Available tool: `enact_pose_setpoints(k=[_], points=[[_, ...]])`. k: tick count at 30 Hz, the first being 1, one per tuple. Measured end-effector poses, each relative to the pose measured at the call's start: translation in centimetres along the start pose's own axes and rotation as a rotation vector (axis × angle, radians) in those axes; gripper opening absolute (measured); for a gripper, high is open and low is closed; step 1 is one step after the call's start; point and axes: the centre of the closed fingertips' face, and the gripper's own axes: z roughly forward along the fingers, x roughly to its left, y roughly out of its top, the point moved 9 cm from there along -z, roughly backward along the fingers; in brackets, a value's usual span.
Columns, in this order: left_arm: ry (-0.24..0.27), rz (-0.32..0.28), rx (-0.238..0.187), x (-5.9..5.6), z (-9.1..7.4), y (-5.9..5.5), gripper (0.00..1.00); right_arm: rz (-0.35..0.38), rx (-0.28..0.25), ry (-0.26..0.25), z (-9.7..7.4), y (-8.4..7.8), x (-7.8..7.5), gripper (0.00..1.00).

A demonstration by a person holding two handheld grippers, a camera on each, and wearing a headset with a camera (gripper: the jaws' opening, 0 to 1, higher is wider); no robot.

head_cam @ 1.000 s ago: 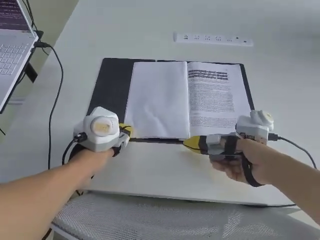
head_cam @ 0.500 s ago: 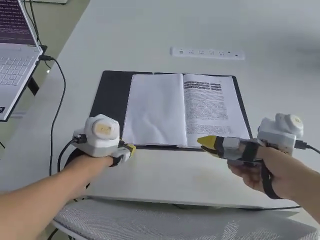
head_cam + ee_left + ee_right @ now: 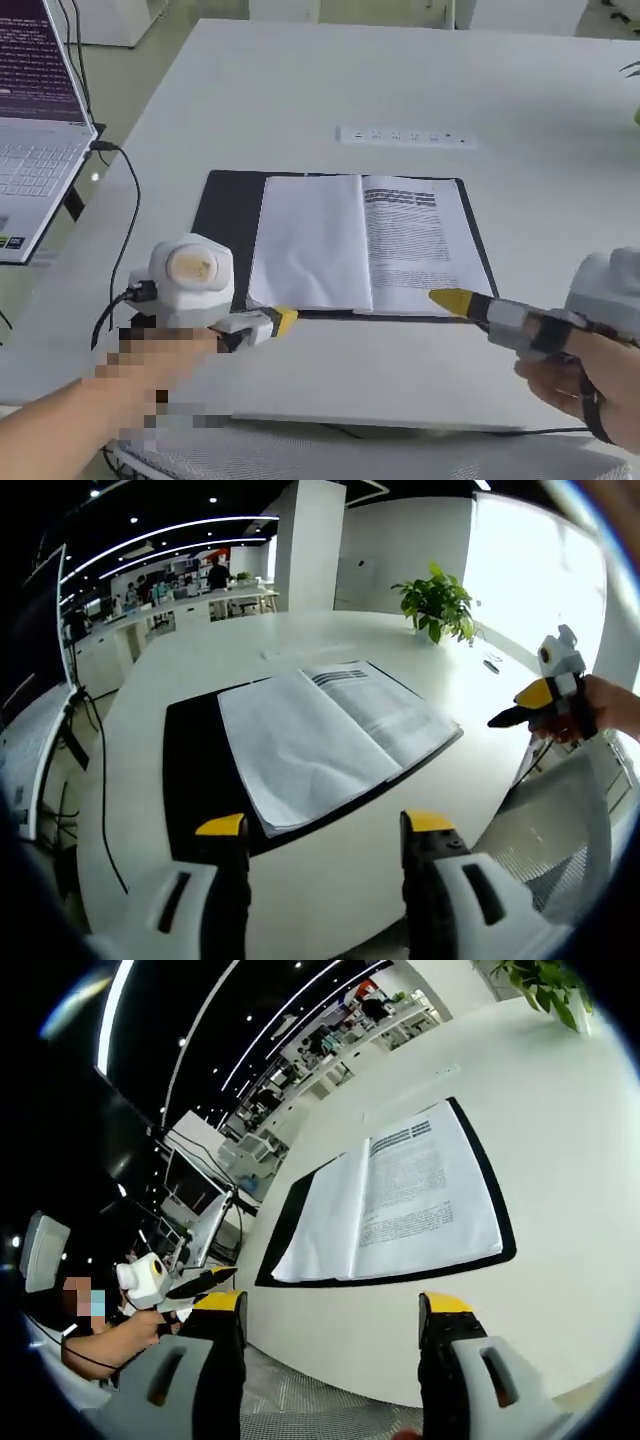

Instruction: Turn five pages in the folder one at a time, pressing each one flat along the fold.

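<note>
The folder (image 3: 225, 225) lies open on the white table, with a blank white page (image 3: 310, 240) on the left and a printed page (image 3: 420, 245) on the right, both lying flat. My left gripper (image 3: 280, 320) hovers just off the folder's near left corner, its yellow-tipped jaws open and empty. My right gripper (image 3: 450, 300) sits by the near right corner, also open and holding nothing. The left gripper view has its jaws (image 3: 325, 825) spread before the folder (image 3: 300, 740). In the right gripper view the jaws (image 3: 332, 1302) stand wide apart short of the folder (image 3: 400, 1200).
An open laptop (image 3: 30, 120) stands at the far left with a black cable (image 3: 125, 230) trailing along the table. A white power strip (image 3: 405, 136) lies beyond the folder. A mesh chair back (image 3: 300, 455) is at the table's near edge. A potted plant (image 3: 435, 600) stands far off.
Both grippers have drawn back from the folder's near edge, the right one moving outward to the right. The head camera has tilted up, so the folder appears lower.
</note>
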Motion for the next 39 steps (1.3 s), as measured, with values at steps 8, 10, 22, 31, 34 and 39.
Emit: enact_pose_setpoints(k=[8, 10, 22, 31, 34, 39], points=[[0.039, 0.002, -0.069, -0.3, -3.1, 1.8, 0.78, -0.044, -0.122, -0.073, -3.2, 0.3, 1.5, 0.87], [0.051, -0.005, -0.083, -0.2, -3.6, 2.0, 0.85, -0.037, -0.168, -0.090, -3.8, 0.5, 1.6, 0.91], [0.065, -0.044, -0.113, 0.2, -7.6, 3.3, 0.99, -0.109, -0.267, -0.110, -7.1, 1.9, 4.0, 1.00], [0.077, -0.053, -0.136, 0.0, -9.5, 4.4, 0.99, -0.255, -0.291, -0.120, -9.0, 4.3, 5.8, 1.00], [0.073, -0.056, -0.132, -0.1, -9.7, 4.3, 0.99, -0.269, -0.270, -0.119, -9.1, 4.4, 5.9, 1.00], [0.071, -0.062, -0.117, -0.3, -9.7, 4.0, 0.99, -0.294, -0.226, -0.128, -9.0, 4.1, 5.6, 1.00]])
